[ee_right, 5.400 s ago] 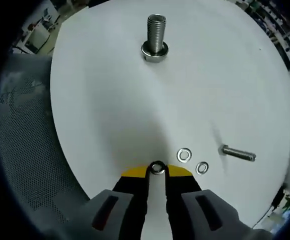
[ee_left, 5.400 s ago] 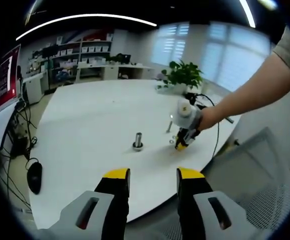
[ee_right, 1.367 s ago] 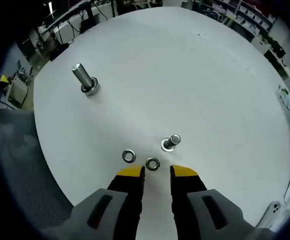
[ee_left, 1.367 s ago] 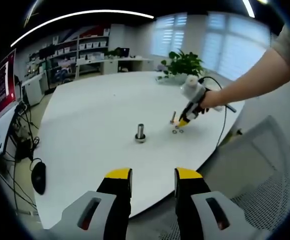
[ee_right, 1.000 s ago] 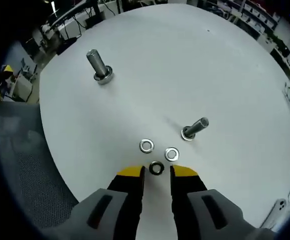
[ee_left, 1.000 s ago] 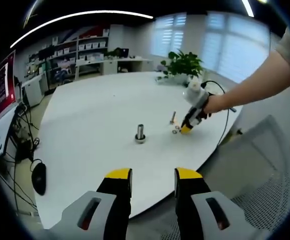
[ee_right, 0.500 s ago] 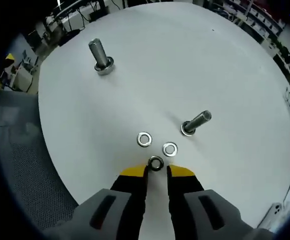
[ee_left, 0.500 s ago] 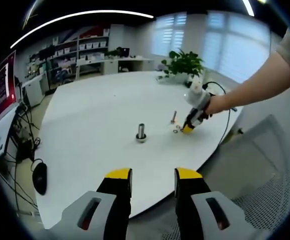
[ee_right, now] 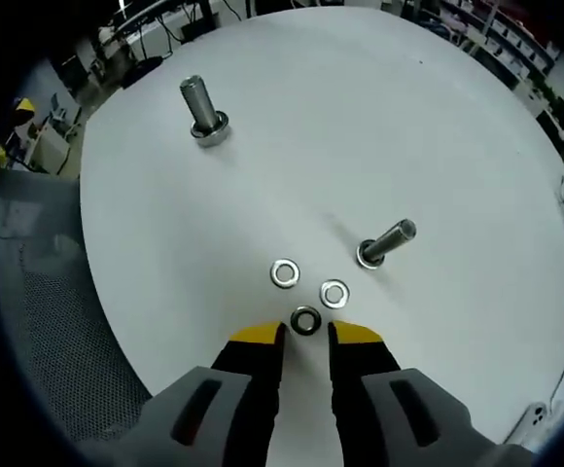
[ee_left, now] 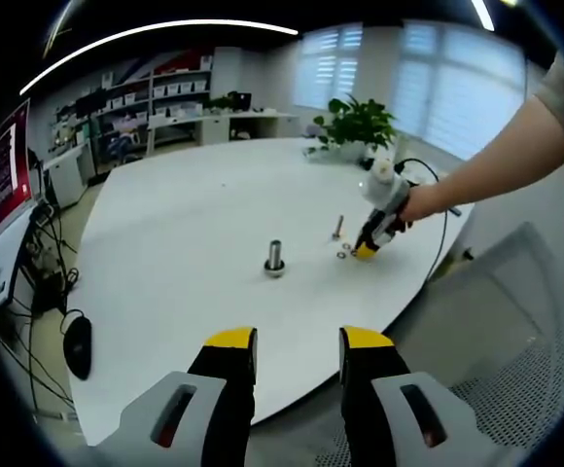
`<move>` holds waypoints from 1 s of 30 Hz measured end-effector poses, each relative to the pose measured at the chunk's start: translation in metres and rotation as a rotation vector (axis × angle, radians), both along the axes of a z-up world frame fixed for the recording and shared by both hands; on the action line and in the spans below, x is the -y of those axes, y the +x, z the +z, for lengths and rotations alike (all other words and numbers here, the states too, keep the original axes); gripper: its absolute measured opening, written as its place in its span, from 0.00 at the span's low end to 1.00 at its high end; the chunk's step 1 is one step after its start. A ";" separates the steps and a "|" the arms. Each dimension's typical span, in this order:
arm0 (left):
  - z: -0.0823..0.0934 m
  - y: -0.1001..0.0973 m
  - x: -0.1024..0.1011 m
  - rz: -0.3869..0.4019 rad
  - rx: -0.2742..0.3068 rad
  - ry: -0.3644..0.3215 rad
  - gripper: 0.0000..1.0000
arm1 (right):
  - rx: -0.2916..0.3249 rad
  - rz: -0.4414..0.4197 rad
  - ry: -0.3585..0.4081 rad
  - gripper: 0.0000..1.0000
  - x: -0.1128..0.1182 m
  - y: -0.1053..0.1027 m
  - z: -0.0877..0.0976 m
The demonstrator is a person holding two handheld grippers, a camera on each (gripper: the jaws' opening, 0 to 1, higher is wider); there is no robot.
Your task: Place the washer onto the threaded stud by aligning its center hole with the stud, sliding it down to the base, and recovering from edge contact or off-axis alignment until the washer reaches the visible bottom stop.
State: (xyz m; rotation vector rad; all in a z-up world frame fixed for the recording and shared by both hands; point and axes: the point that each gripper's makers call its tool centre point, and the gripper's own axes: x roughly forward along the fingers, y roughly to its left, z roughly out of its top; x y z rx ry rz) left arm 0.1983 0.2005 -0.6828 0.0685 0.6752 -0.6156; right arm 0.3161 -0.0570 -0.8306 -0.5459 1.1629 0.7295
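Observation:
The large threaded stud stands upright on its nut base on the white table; it is also in the left gripper view. Three flat washers lie close together: one, one, and a darker one just ahead of my right gripper. That gripper's jaws are slightly apart on either side of the dark washer, which lies flat on the table. The right gripper is held by a hand at the table's right side. My left gripper hangs open off the near edge with nothing in it.
A smaller bolt stands tilted beside the washers. A mesh chair sits at the table edge. A potted plant is at the far side, a mouse and cables to the left.
Over the last second the right gripper view has drawn back a little from the small bolt, and a third washer now lies at the jaw tips. The left gripper has stayed still.

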 end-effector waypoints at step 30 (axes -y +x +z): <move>0.001 -0.001 0.000 -0.002 0.002 -0.004 0.31 | 0.015 0.011 -0.105 0.14 0.008 -0.002 0.003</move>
